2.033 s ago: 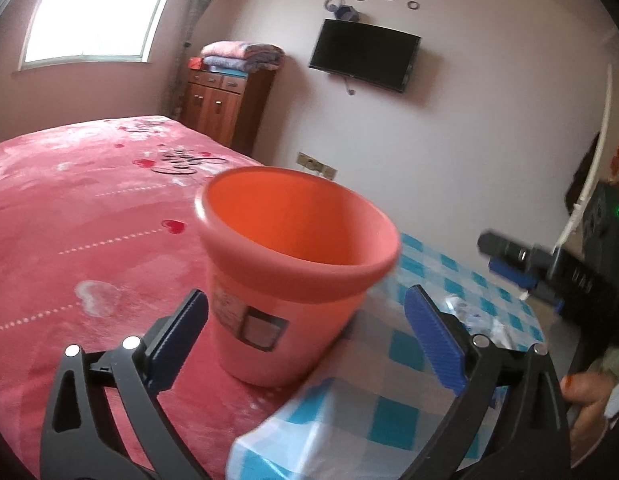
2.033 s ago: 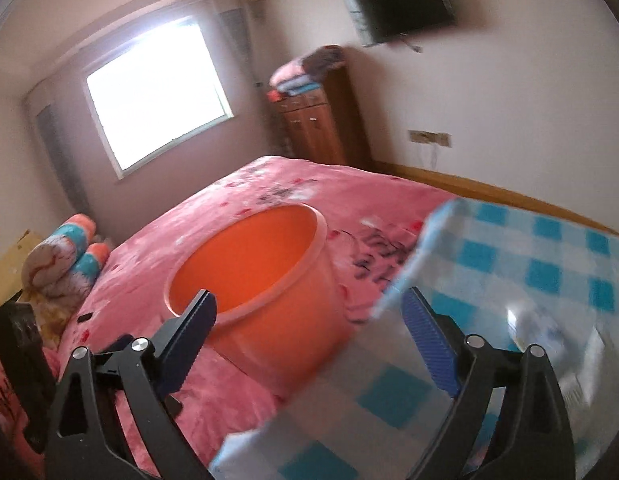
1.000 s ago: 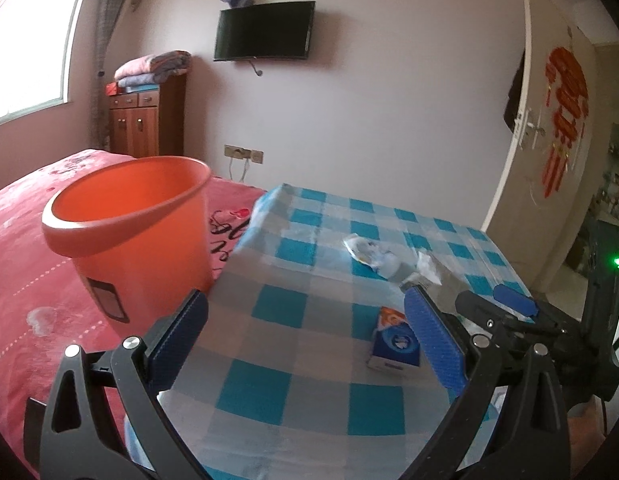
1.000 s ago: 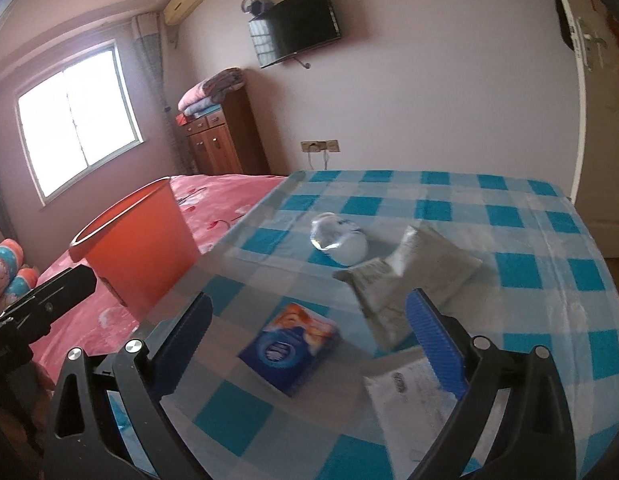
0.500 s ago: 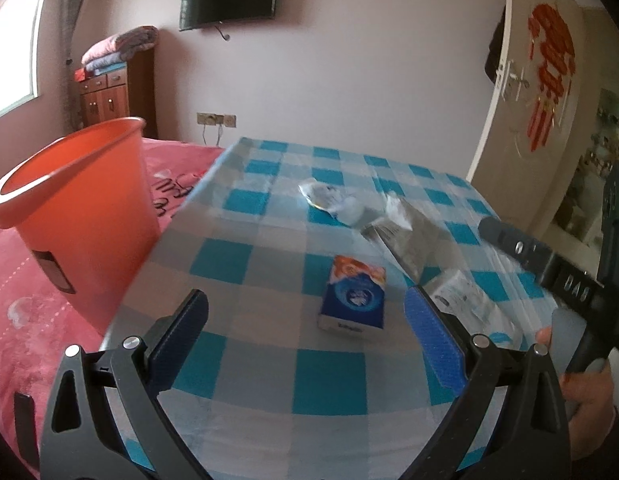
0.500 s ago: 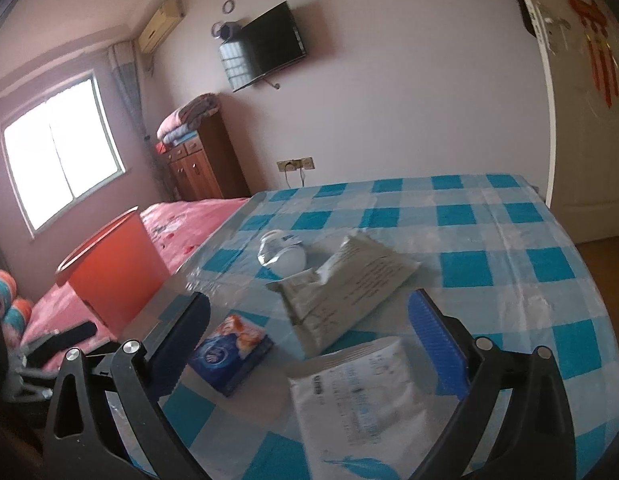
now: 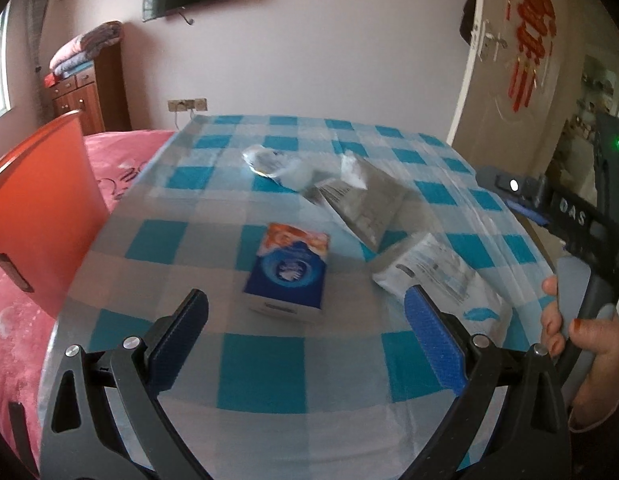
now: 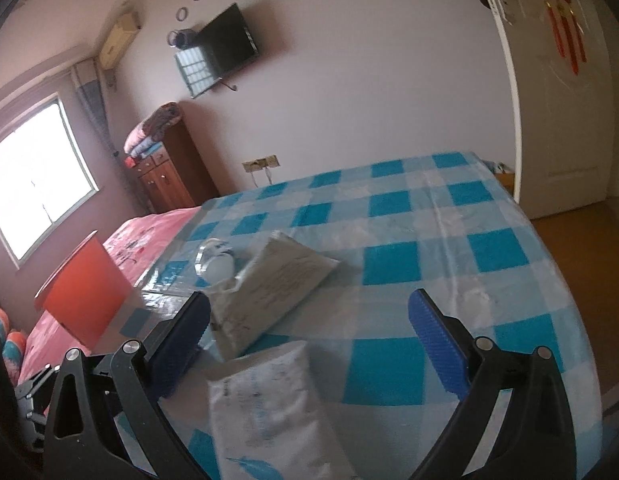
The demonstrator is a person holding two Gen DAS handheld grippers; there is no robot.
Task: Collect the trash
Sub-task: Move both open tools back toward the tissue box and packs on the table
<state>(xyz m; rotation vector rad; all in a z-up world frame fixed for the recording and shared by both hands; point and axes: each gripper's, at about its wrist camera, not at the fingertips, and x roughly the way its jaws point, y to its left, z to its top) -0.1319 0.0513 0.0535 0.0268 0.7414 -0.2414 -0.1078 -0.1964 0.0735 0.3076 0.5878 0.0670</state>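
Four pieces of trash lie on the checked worktop (image 7: 265,368), and neither claw holds any of them. Taken from left to right: the orange bin (image 7: 37,208) stands on the pink bed (image 7: 13,344), just beside the worktop's left edge, mouth up and unobstructed. The left claw (image 7: 305,340) hovers low over the near edge with its jaws spread wide and nothing between them. Directly ahead of it, roughly centred in the gap, lies the blue tissue packet (image 7: 289,268), flat, its long axis running away from the claw with a slight lean. Judged from this, it is the piece nearest the left claw, and a straight advance would set one finger on each long side. Beyond it sits a crumpled clear wrapper (image 7: 275,166), with a grey pouch (image 7: 359,204) just to its right, slanting back toward the near right. A white printed packet (image 7: 433,276) lies near the tissue packet's right side; a wide approach could nudge it.

The right claw (image 8: 309,344), held in a person's hand (image 7: 581,344), is likewise wide open and empty. The white printed packet lies below and between its fingers, long axis pointing roughly forward, with the grey pouch touching or overlapping its far end. Carrying anything to the bin means crossing leftward over the other litter.
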